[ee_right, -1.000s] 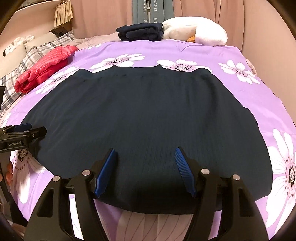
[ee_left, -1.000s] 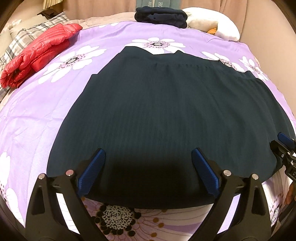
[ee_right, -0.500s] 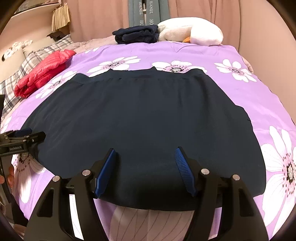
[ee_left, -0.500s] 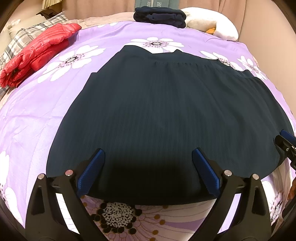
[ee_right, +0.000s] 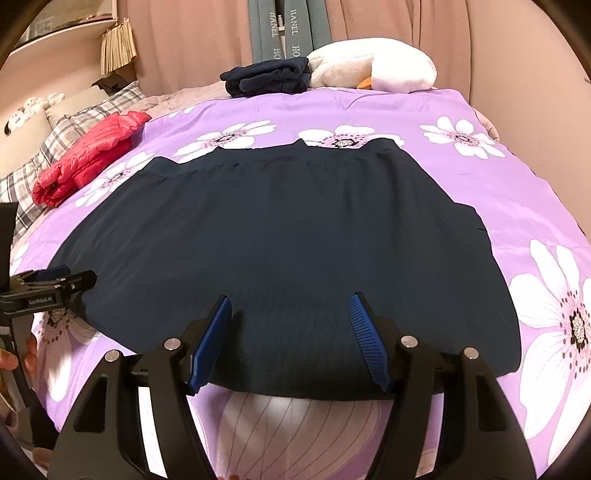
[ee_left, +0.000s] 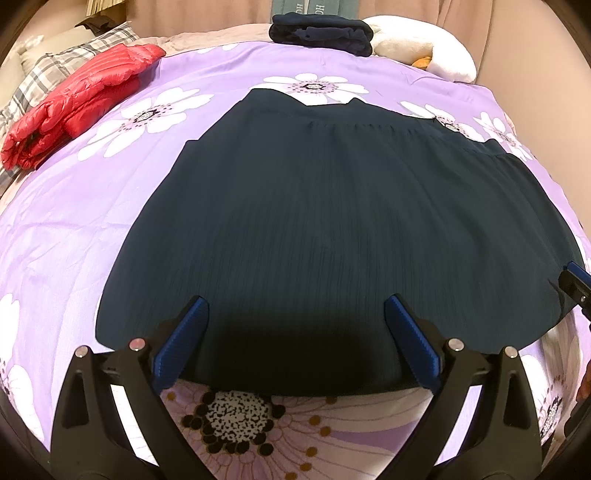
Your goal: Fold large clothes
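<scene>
A dark navy pleated skirt (ee_left: 332,206) (ee_right: 288,229) lies spread flat on the purple flowered bedspread (ee_left: 66,229) (ee_right: 517,192), waistband at the far side and hem nearest me. My left gripper (ee_left: 297,306) hovers open over the hem's left part, nothing pressed between its blue pads. My right gripper (ee_right: 290,300) is open too, over the hem's right part. Each wrist view catches the other tool at its edge: the right gripper (ee_left: 574,280) by the skirt's right border, the left gripper (ee_right: 55,284) by its left border, with a hand below it.
A red puffer jacket (ee_left: 77,107) (ee_right: 88,155) lies at the far left beside plaid pillows (ee_right: 74,133). A folded dark garment (ee_left: 321,33) (ee_right: 267,77) and a white plush goose (ee_left: 417,51) (ee_right: 373,68) sit at the bed's far end before curtains.
The right gripper has drifted a little sideways, sliding toward the right edge of the left wrist view; its own view shows more wall. The left gripper stays put. Both jaws keep their width.
</scene>
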A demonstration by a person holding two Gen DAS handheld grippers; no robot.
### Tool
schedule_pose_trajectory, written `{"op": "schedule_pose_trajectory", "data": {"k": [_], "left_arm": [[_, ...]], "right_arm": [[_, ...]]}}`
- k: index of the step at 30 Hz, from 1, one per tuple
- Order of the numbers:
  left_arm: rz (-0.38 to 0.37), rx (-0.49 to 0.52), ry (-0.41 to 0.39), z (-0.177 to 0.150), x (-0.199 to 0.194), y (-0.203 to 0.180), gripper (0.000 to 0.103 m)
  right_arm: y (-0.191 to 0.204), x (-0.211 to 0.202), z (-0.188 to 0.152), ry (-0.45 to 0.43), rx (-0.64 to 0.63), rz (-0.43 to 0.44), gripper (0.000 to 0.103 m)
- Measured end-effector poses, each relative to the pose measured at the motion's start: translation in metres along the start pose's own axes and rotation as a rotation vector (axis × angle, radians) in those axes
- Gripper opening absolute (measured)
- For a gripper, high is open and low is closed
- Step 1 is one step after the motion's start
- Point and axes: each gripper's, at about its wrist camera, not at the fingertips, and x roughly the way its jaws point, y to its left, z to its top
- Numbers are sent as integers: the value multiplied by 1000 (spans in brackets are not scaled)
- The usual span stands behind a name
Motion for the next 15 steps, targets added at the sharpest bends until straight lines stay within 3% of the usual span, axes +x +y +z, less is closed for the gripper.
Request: {"op": "schedule_pose_trajectory", "data": {"k": [6, 10, 15], "left_arm": [[-9, 42, -48, 6, -20, -12, 98], [-31, 82, -78, 14, -27, -32, 98], [-44, 123, -72, 21, -20, -56, 98]], "right_arm": [[-23, -10, 3, 0, 46, -171, 67], [-31, -16, 8, -27, 85, -158, 67], [-6, -9, 17, -47, 19, -96, 67]]}}
